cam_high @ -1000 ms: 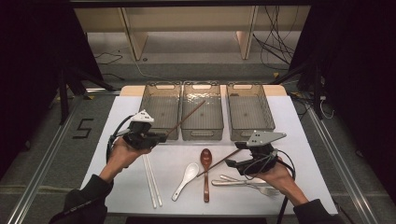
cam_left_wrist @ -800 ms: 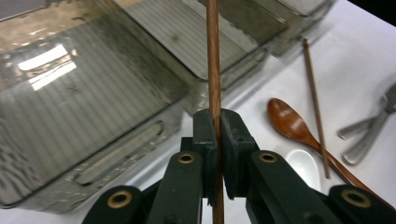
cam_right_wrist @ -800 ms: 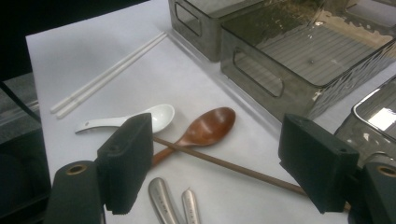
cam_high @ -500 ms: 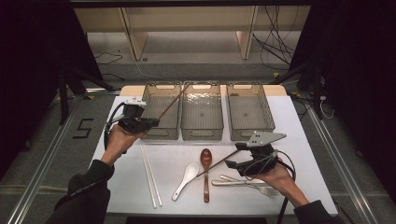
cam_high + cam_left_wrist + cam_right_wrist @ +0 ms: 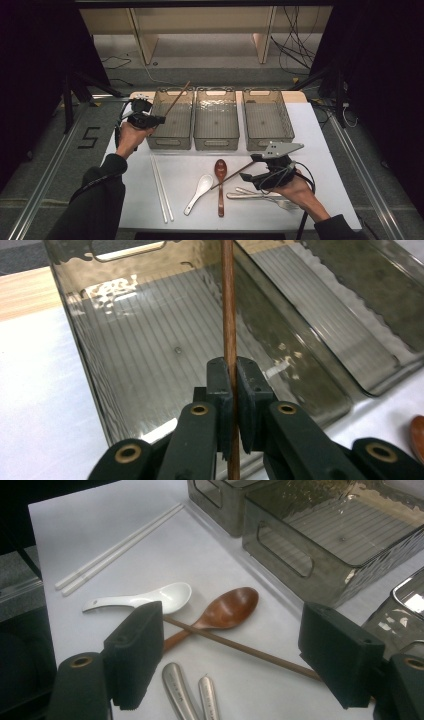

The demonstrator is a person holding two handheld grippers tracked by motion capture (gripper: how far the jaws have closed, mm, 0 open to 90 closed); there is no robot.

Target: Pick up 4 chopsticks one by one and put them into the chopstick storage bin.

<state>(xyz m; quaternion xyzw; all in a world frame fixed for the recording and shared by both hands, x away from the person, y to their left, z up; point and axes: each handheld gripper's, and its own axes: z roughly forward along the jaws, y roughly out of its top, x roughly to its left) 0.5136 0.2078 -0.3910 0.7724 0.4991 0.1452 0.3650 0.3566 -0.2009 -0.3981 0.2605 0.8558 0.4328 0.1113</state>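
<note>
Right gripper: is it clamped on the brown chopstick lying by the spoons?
No. In the right gripper view, the right gripper stands open, the brown chopstick lying loose on the table between its jaws.

Below the left gripper, the leftmost bin is lying open and unobstructed. Its walls are fencing the sides. Spoons are crowding the table left of the right gripper.

Table: a white-topped table stood with a strip of wood showing along its far edge.
Bins: three smoky clear bins sat side by side at the far half, the left bin, middle bin and right bin.
Chopsticks: a pair of white chopsticks lay near the front left; one brown chopstick lay slanted across the wooden spoon's handle.
Spoons: a white spoon lay just beside a wooden spoon.
Cutlery: steel cutlery lay at the front right.
</note>
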